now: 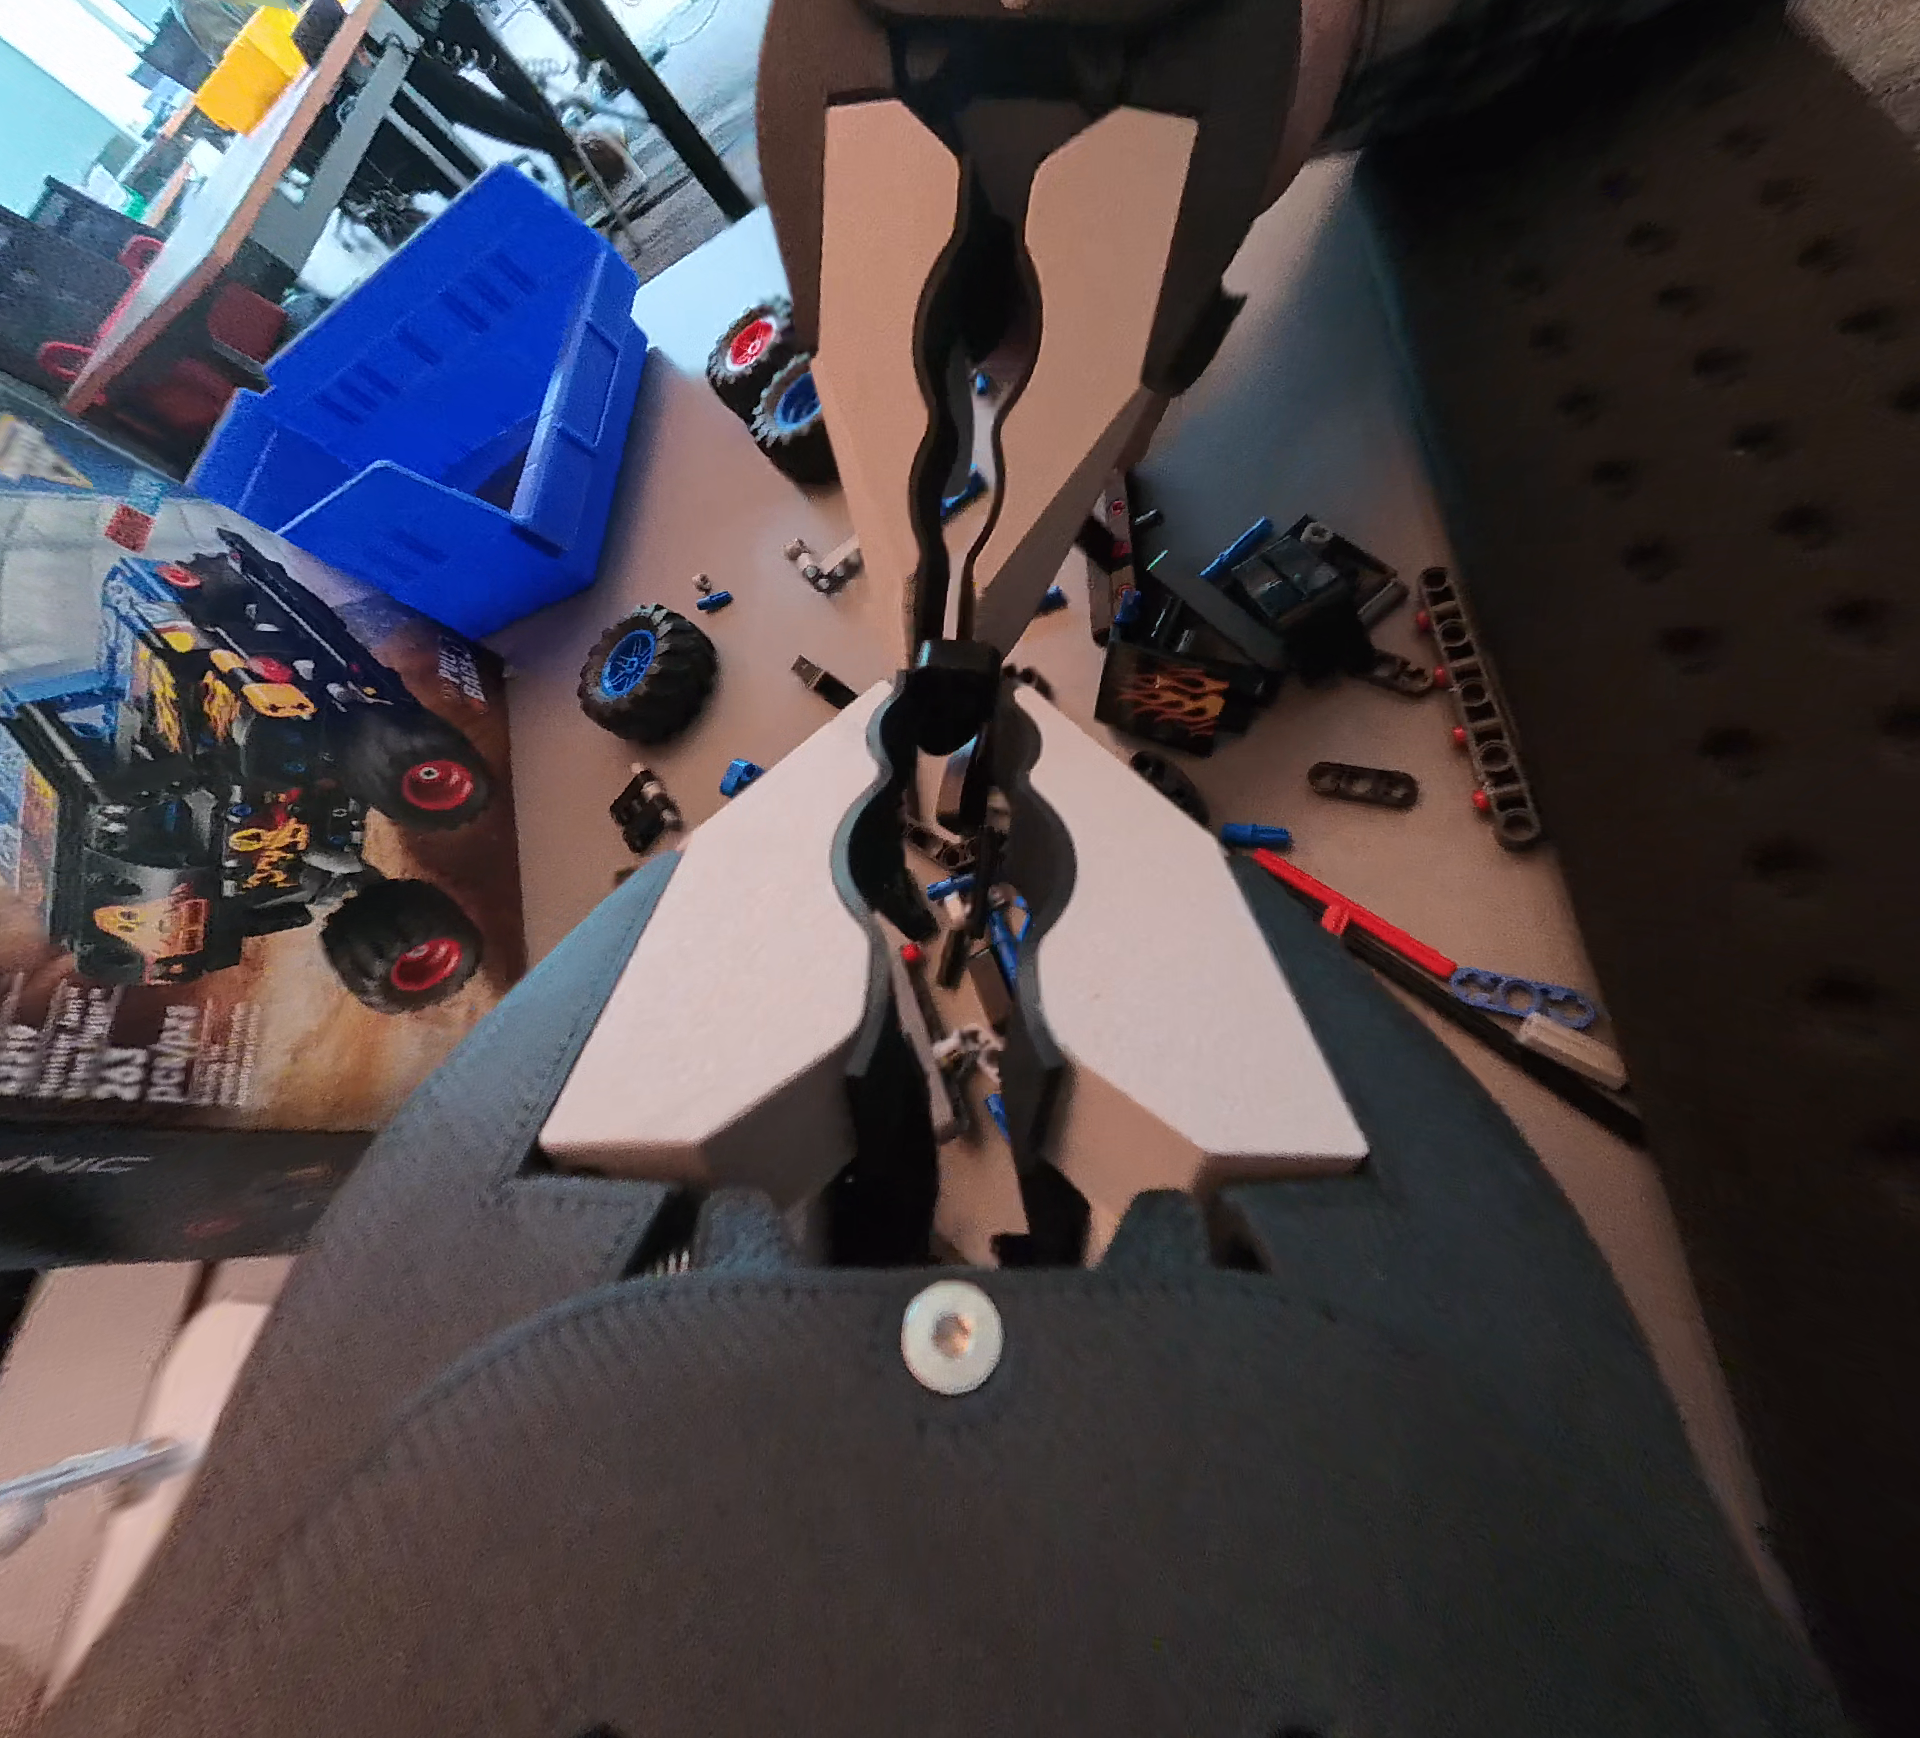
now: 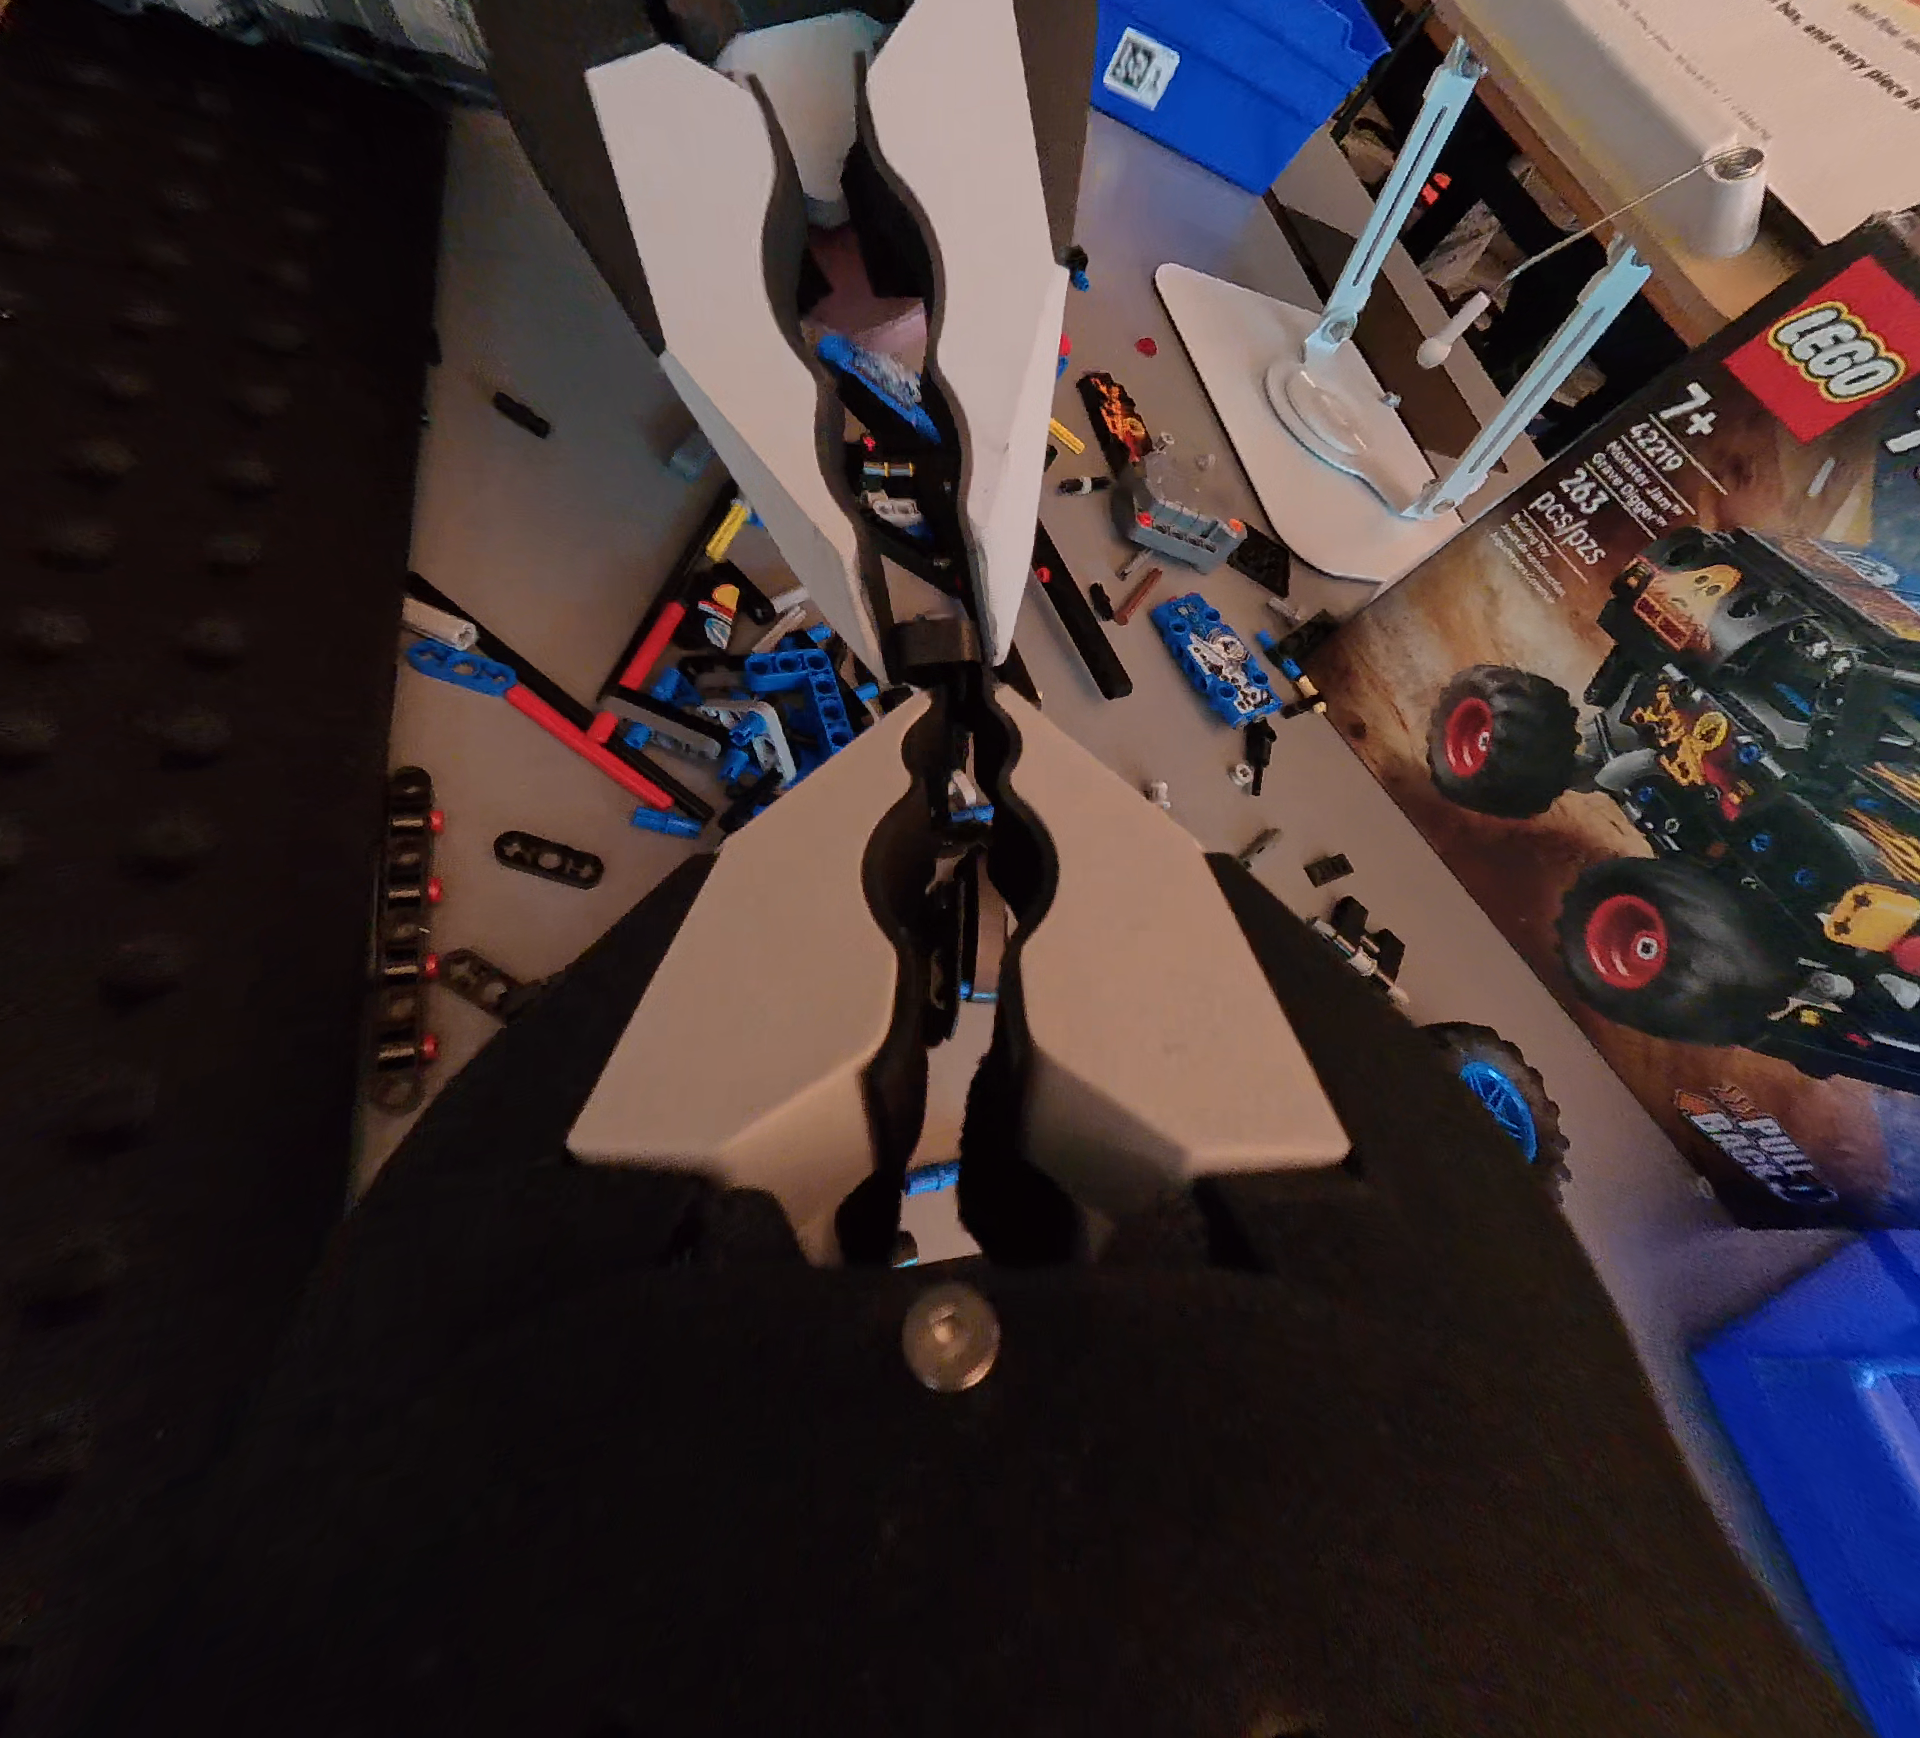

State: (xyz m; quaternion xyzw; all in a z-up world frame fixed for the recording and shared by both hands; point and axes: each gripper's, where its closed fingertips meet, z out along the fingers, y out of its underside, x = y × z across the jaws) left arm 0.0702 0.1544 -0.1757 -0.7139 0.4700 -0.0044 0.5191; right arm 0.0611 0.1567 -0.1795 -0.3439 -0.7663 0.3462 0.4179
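Left wrist view: your left gripper (image 1: 943, 701) pinches a small black piece (image 1: 948, 689) at center, the right gripper (image 1: 951, 618) clamped on it from 12 o'clock. Keep both squeezes aligned above the surface (image 1: 1340, 815).

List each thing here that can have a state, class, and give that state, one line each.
left gripper: shut on small black piece.
right gripper: shut on small black piece.
small black piece: pinched between both grippers' tips, off the table.
blue bin: lying tipped on its side.
loose wheel: unmounted, lying on the table.
toy box: lying flat, picture side up.
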